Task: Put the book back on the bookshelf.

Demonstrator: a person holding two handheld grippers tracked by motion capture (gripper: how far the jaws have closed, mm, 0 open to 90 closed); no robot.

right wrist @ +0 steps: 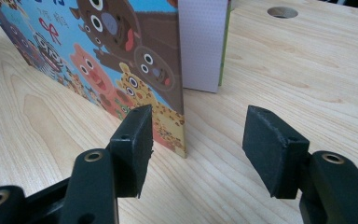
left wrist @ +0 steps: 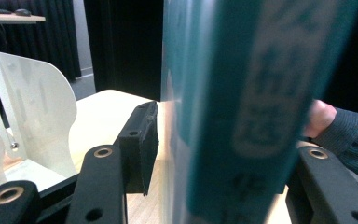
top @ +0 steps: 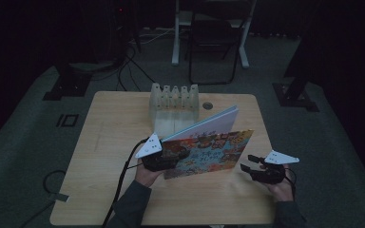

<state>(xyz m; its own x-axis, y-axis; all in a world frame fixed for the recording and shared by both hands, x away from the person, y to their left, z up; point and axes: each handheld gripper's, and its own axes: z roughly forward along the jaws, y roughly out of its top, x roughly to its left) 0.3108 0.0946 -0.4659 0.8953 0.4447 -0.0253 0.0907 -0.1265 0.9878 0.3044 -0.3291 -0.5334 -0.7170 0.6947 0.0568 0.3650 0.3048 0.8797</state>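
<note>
A picture book [top: 209,147] with cartoon animals on its cover stands open on edge on the wooden table [top: 109,142]. My left gripper [top: 178,154] is at its left end, by the spine. In the left gripper view the teal spine [left wrist: 242,116] stands between the jaws, and a sliver of table shows between the left pad [left wrist: 140,144] and the book; the right pad is hidden. My right gripper [top: 246,162] hovers open just off the cover's right edge. Its jaws [right wrist: 198,149] are apart with nothing between them, a little short of the cover's lower corner [right wrist: 179,140].
A pale slotted rack [top: 173,102] stands at the table's back edge, close behind the book, and shows at the left in the left gripper view [left wrist: 32,112]. A round hole [top: 207,105] lies beside it. A dark chair [top: 214,38] stands beyond the table.
</note>
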